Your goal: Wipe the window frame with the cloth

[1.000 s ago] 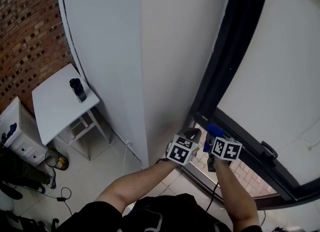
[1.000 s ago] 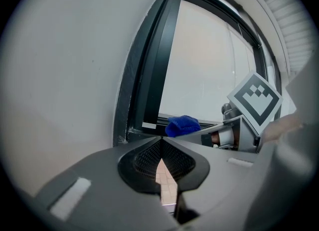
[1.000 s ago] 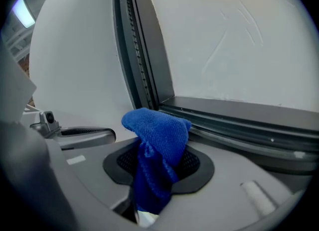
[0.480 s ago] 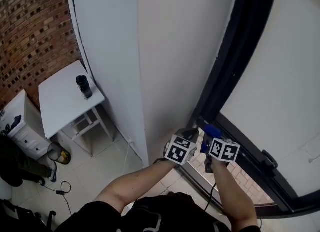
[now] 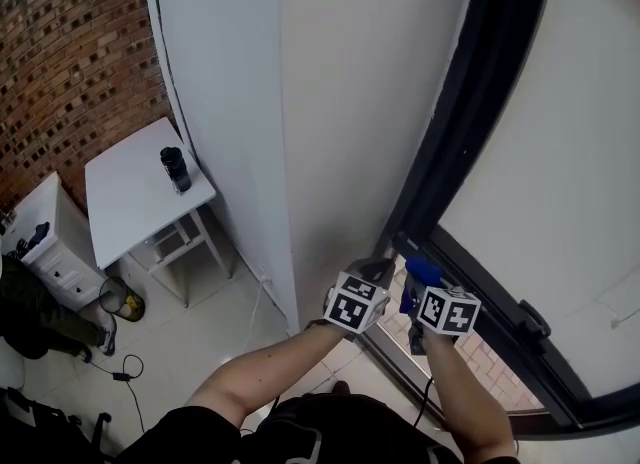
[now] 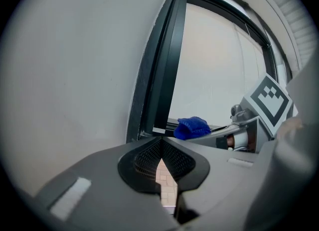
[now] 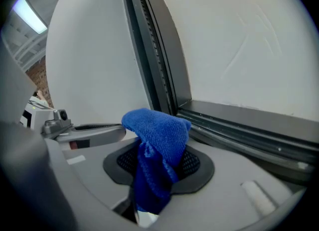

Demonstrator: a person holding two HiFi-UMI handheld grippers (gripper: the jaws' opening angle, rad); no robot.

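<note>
We face a white wall (image 5: pixel 350 102). The black window frame (image 5: pixel 468 122) rises just to its right, and the frame's lower rail runs off toward the near right. Far to the left, a white tabletop (image 5: pixel 125 207) carries a dark bottle (image 5: pixel 176 169), well apart from the work.

We hold both grippers low and side by side, aimed at the corner where the upright meets the lower rail. We judge that this is where the wiping is meant to happen. Our left gripper (image 6: pixel 160 148) has its jaws pressed together with nothing between them, and it seems to be only an idle companion here. Our right gripper (image 7: pixel 158 173) has its jaws clamped on the blue cloth (image 7: pixel 158 133). The cloth bunches above the tips, so a soft fold meets the frame rather than hard plastic. It sits near that corner, but we cannot tell whether it touches.
</note>
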